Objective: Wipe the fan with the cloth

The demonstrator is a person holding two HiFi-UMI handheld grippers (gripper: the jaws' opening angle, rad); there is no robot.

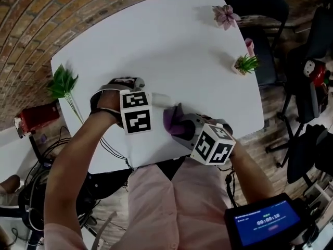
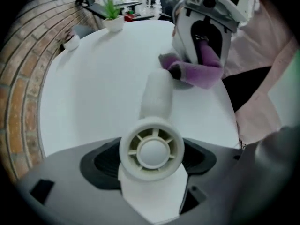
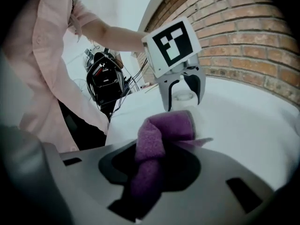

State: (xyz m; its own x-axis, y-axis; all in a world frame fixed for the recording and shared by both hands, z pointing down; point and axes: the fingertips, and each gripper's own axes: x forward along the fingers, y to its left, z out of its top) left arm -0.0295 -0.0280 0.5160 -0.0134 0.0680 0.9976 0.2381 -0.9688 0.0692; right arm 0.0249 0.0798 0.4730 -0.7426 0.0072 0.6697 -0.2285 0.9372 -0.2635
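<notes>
Pinning the fan (image 2: 157,95) near the table's (image 1: 156,35) front edge, the left gripper (image 1: 136,113) clamps its round head from above between 2 jaws, likely to stop it sliding. To its right, the right gripper (image 1: 183,126) pinches the cloth (image 3: 164,130) against the fan's handle end, ready to wipe.
</notes>
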